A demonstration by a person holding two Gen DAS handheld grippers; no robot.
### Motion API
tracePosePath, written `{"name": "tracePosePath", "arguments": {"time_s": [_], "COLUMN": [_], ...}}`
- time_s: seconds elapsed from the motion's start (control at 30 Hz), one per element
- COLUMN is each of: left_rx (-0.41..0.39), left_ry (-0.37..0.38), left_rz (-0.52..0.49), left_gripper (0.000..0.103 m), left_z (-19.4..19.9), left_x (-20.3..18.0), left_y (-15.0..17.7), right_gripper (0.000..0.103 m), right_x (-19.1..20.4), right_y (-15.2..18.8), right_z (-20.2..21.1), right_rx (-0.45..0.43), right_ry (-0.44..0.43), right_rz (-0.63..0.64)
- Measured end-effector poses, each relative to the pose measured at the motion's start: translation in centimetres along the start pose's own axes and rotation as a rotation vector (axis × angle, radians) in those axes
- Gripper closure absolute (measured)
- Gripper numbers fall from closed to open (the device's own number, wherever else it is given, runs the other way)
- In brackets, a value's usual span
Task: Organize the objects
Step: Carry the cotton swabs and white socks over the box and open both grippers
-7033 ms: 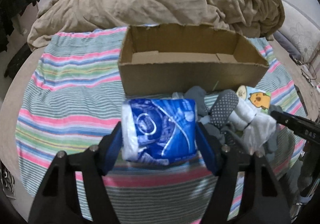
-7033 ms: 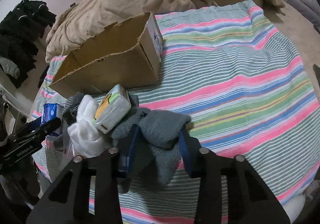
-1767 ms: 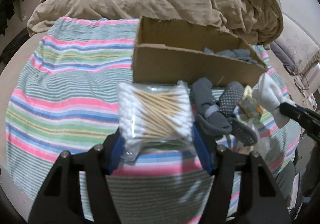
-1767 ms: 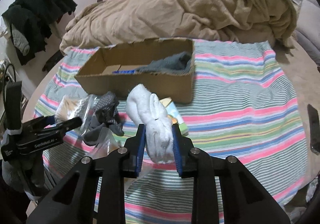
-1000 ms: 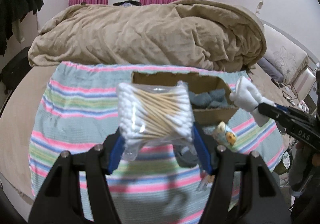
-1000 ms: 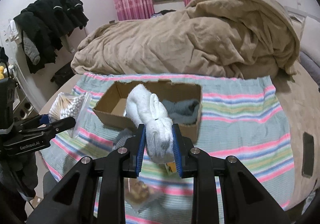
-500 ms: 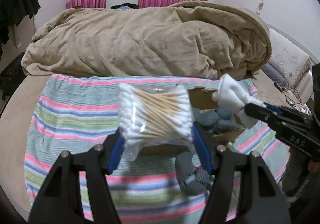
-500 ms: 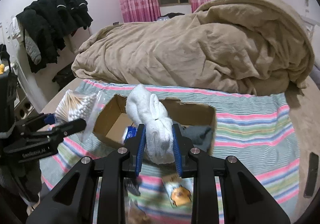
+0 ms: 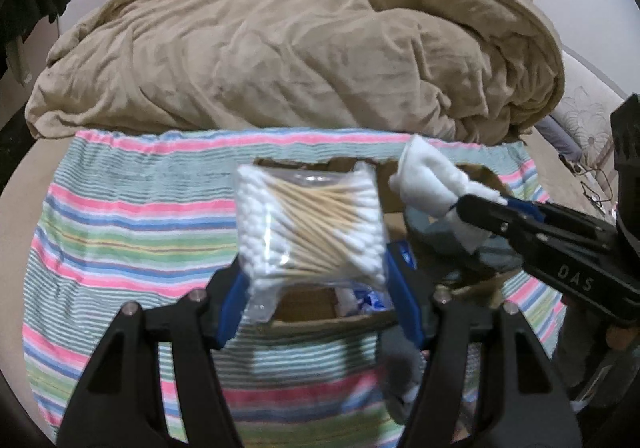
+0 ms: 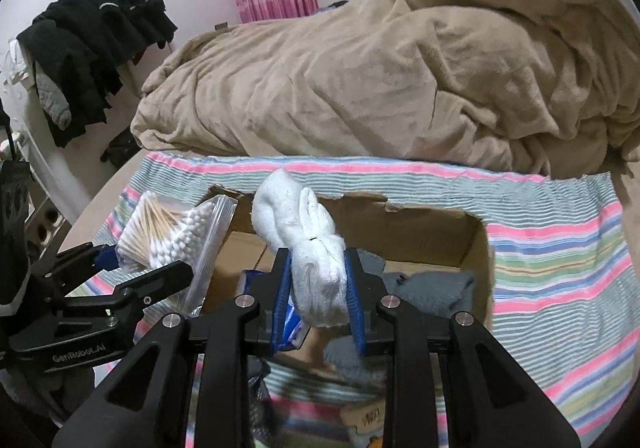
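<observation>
My left gripper (image 9: pixel 316 280) is shut on a clear bag of cotton swabs (image 9: pixel 310 226) and holds it above the near left part of the open cardboard box (image 10: pixel 478 248). The bag also shows in the right wrist view (image 10: pixel 172 234). My right gripper (image 10: pixel 318 288) is shut on a rolled white sock (image 10: pixel 306 240) and holds it over the middle of the box; the sock also shows in the left wrist view (image 9: pixel 432 184). Inside the box lie a grey sock (image 10: pixel 428 290) and a blue packet (image 10: pixel 256 278), partly hidden by the fingers.
The box stands on a striped sheet (image 10: pixel 560 256) on a bed. A bunched tan blanket (image 10: pixel 380 80) lies behind it. Dark clothes (image 10: pixel 96 32) hang at the left wall. A packet with an orange cartoon figure (image 10: pixel 370 424) and grey socks lie in front of the box.
Both grippers have moved forward and lower over the box with their loads. The box now looks closer and its inside is in view.
</observation>
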State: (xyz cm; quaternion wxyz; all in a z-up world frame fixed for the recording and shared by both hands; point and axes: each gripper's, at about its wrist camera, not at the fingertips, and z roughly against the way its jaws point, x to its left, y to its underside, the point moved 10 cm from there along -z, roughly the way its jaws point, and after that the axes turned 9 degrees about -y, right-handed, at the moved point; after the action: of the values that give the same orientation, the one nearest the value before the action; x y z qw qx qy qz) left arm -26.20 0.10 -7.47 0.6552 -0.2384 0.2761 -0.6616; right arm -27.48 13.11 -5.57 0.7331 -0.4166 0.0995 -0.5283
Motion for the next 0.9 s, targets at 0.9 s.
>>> {"name": "tracePosePath", "arguments": {"time_s": [0.9], "left_rx": [0.013], "left_ry": [-0.004], "left_rz": [0.025], "left_gripper": [0.019], "left_z": [1.8], "left_x": [-0.4], "left_y": [-0.3], "right_gripper": [0.047], "right_x": [-0.9], "right_y": [0.7], "right_z": [-1.1], "right_rx": [0.050], "right_ry": [0.017], "right_rz": [-0.024]}}
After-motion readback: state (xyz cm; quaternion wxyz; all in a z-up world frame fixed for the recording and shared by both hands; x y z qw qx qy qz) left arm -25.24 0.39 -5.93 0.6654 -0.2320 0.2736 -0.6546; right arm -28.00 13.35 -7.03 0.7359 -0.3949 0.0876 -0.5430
